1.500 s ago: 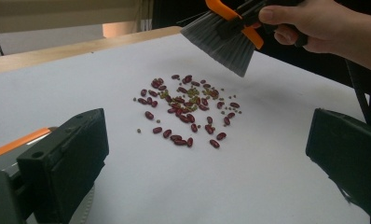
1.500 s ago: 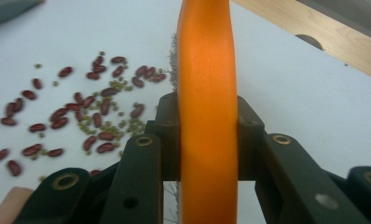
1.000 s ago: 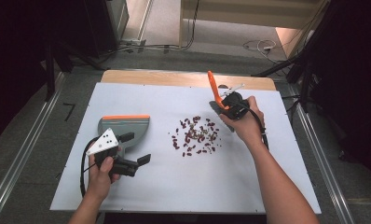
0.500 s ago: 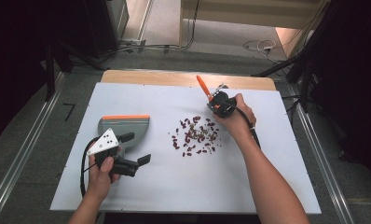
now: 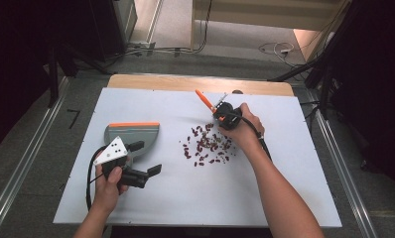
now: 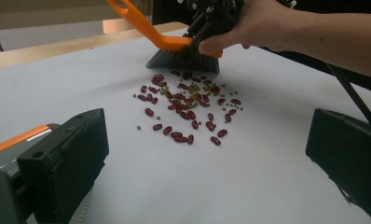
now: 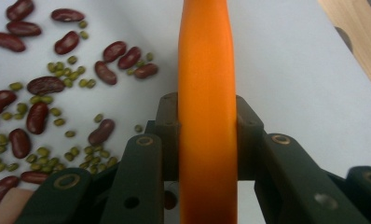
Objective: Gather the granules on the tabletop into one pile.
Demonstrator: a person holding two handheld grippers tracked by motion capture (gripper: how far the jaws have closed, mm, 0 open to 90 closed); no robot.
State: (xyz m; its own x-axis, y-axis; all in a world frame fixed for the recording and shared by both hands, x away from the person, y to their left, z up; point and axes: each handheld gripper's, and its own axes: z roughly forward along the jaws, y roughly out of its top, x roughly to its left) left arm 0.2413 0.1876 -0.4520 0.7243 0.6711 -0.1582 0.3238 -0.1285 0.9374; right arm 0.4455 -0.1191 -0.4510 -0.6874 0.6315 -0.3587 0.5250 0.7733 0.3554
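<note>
Brush at the far edge of the beans, dustpan waiting at the left.

At the left, the dustpan, grey with an orange edge, lies flat on the white table. Just near of it the left gripper rests in the left hand, its fingers spread with nothing between them, pointing right toward the beans. The beans, dark red mixed with small green ones, lie scattered at the table's middle, apart from the dustpan. Right of them, the right gripper pinches the orange handle of the brush, fingers pressed against both its sides. The brush's dark bristles touch the table at the pile's far edge, handle angled up and to the far left.
</note>
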